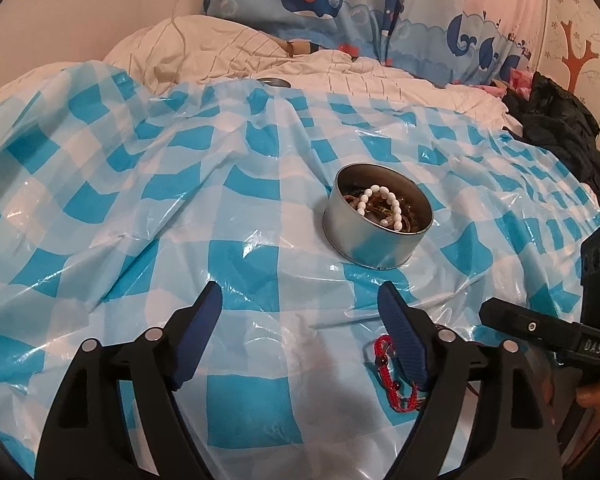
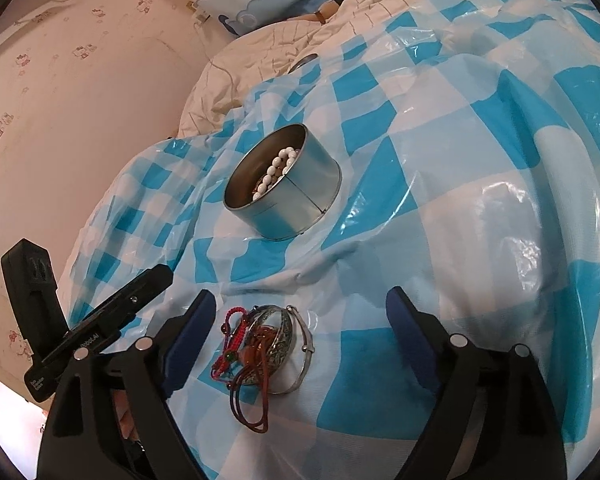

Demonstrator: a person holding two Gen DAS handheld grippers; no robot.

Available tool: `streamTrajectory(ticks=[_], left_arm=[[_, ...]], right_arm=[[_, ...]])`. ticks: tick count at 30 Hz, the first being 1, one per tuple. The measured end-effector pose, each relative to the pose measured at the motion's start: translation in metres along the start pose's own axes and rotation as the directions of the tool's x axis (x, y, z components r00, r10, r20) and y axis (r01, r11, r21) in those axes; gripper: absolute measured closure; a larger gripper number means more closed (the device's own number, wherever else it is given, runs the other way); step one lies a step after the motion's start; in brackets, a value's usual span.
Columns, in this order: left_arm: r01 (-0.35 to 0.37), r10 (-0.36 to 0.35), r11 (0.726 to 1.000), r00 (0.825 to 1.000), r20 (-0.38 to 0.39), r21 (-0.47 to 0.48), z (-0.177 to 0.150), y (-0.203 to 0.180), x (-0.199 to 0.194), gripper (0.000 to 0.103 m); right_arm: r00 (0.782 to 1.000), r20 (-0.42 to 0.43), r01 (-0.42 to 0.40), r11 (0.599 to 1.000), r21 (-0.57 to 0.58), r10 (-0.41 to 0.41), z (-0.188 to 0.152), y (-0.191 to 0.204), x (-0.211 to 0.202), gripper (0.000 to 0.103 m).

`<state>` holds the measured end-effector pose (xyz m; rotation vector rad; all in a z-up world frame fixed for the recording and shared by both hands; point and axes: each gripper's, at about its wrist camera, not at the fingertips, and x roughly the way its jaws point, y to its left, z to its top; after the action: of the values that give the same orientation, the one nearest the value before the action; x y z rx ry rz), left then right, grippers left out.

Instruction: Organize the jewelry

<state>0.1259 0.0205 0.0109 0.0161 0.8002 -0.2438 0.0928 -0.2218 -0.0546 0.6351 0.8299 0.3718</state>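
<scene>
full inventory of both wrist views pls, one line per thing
tin: one, silver, open, on the sheet beyond both grippers
white bead bracelet: one, white, in the tin atop darker jewelry
red cord bracelet: one, red, on the sheet by the bangles
bangles: several, silver, in the near pile
brown cord: one, brown, trailing from the pile
checked sheet: one, blue-white plastic, over the bed
whale curtain: one, blue, behind
dark clothing: a heap, black, far right
left gripper: open, empty
right gripper: open, above the pile
</scene>
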Motion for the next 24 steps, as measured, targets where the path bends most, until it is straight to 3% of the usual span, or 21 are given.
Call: streamTrajectory(ticks=[24], left_arm=[[-0.022, 0.023, 0.999, 1.000, -0.013, 0.027, -0.0014, -0.0099, 0.0092, 0.018]], right_arm=[[1.000, -0.011, -0.015, 1.000, -0.021, 0.014, -0.0016, 0.0055, 0.0030, 0.010]])
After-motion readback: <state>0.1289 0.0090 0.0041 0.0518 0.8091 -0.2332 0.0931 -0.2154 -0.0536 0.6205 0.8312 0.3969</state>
